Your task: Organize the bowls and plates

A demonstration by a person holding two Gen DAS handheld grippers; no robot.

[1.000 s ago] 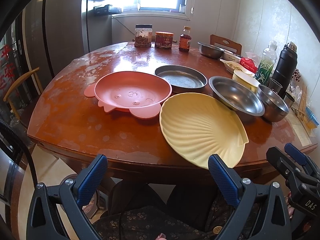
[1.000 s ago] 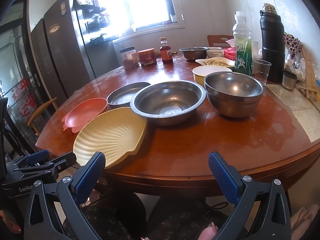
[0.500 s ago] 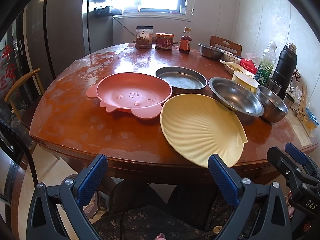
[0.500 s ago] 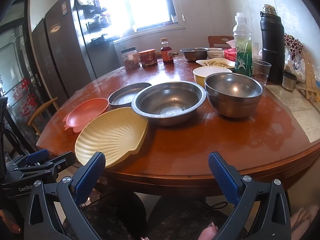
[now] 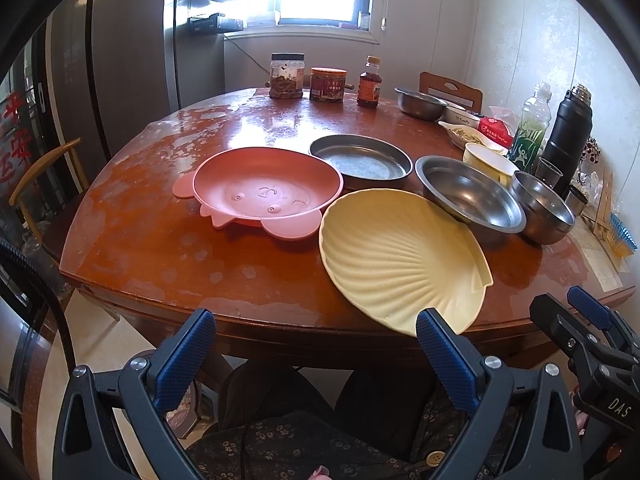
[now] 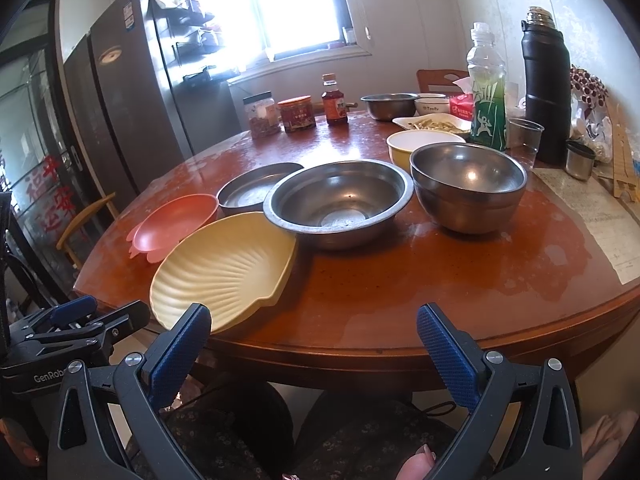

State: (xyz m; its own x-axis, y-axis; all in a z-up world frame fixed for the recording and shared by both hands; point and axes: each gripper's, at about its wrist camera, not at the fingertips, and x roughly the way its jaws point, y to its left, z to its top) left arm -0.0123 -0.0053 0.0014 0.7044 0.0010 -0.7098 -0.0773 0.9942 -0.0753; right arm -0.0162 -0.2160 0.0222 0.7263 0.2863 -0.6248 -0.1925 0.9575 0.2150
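A: Left gripper (image 5: 316,344)?
B: Wide open, nothing between blue pads (image 5: 186,354). Below near table edge, short of wooden table (image 5: 160,248). Right pad (image 5: 442,350) just in front of yellow shell plate (image 5: 404,256).

A: Right gripper (image 6: 314,340)?
B: Open too, empty. Also off near edge, approx. level w/ left one.

A: Plates, bowls, where?
B: Shell plate at near edge, rim poking slightly past it. Pink plate w/ ears (image 5: 266,192) to its left, rims touching or nearly so, can't tell which. Flat steel dish (image 5: 360,158) just beyond pink one. Wide steel bowl (image 6: 338,200) right of shell plate, rim overlapping shell's far corner. Deep steel bowl (image 6: 468,184) further right, close beside wide one. Yellow bowl w/ white inside (image 6: 420,146) behind those two.

A: Far side?
B: Two jars (image 5: 286,76) + small sauce bottle (image 5: 369,84) at far edge under window. Another steel bowl (image 5: 420,103) far right, white dish w/ food (image 6: 432,123) near it.

A: Right side misc.?
B: Green-label bottle (image 6: 487,100), black flask (image 6: 546,88), clear cup (image 6: 524,136), all standing upright. Fridge (image 6: 132,80) off to left.
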